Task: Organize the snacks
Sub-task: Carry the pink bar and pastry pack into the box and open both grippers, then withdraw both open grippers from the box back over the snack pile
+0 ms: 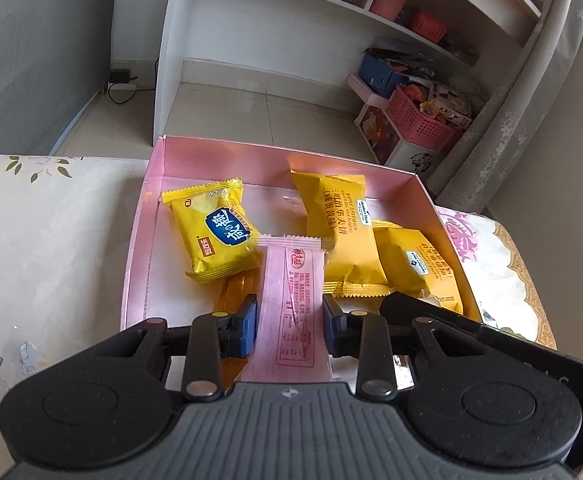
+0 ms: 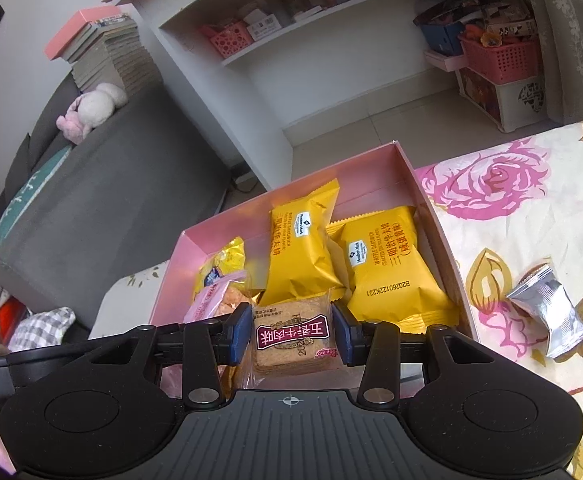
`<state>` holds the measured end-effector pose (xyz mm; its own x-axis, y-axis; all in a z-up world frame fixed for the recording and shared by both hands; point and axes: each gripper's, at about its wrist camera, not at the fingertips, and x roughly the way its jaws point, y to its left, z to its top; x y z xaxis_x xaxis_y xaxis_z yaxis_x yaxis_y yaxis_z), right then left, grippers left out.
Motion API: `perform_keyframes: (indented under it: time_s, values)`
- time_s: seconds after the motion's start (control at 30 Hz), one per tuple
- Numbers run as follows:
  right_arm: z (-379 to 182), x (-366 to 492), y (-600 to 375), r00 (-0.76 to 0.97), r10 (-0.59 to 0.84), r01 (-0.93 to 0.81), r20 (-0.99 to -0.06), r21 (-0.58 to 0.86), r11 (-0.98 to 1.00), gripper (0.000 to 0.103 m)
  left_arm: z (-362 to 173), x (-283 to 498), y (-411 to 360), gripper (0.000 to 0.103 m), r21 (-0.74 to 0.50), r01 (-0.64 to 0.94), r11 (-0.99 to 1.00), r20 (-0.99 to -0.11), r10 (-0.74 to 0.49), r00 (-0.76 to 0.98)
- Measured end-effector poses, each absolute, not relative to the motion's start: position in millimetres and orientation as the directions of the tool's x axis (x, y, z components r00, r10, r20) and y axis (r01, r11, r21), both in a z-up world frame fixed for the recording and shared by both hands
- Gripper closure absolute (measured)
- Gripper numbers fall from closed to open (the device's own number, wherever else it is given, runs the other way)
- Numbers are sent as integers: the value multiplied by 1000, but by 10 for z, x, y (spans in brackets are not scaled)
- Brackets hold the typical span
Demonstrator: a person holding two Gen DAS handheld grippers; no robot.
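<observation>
A pink box (image 1: 195,152) stands on the flowered cloth and holds several yellow snack packets (image 1: 217,230). My left gripper (image 1: 290,312) is shut on a long pink snack packet (image 1: 291,296) and holds it over the box's near edge. In the right wrist view the same box (image 2: 403,160) shows two yellow waffle packets (image 2: 299,256). My right gripper (image 2: 291,330) is shut on a clear packet of brown crackers (image 2: 291,336) with a dark red label, at the box's near side. The pink packet (image 2: 211,300) also shows there at the left.
A silver foil packet (image 2: 547,308) lies on the flowered cloth (image 2: 531,208) to the right of the box. A grey sofa (image 2: 103,208) stands to the left. White shelves (image 1: 291,40) with pink baskets (image 1: 419,120) stand behind on the tiled floor.
</observation>
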<state>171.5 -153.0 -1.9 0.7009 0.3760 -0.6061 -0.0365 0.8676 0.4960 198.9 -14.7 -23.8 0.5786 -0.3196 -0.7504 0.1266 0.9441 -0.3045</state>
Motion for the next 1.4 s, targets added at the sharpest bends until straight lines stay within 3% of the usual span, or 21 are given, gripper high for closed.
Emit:
perform_keyframes:
  time_s: [0.2,0.37,0.73,0.97,1.13,1.4]
  values:
    - [-24,1734,-1542,708,368,-36,-603,490,871,58,-261,1988,-110,71,-317,121,941,-734,-324,597]
    - [7,1733,-1581,708,384,-33,-593,516,856,44,-220,1932,-82,49,-327,124,937,-710,-330,623]
    - [131,1578,-1726,727,353,4,-589,518,856,34,-49,1688,-90,30,-286,182,941,-694,-334,638]
    - [245,1351,-1794,710,339,30,-617,508,861,20,39,1404,-94,14,-258,227,939,-698,-344,629]
    - [324,1182,-1835,694,342,46,-634,512,858,13,56,1140,-61,6,-235,241,942,-708,-336,621]
    - [379,920,-1861,664,281,61,-693,425,903,10,-8,786,7,1,-196,216,957,-736,-289,612]
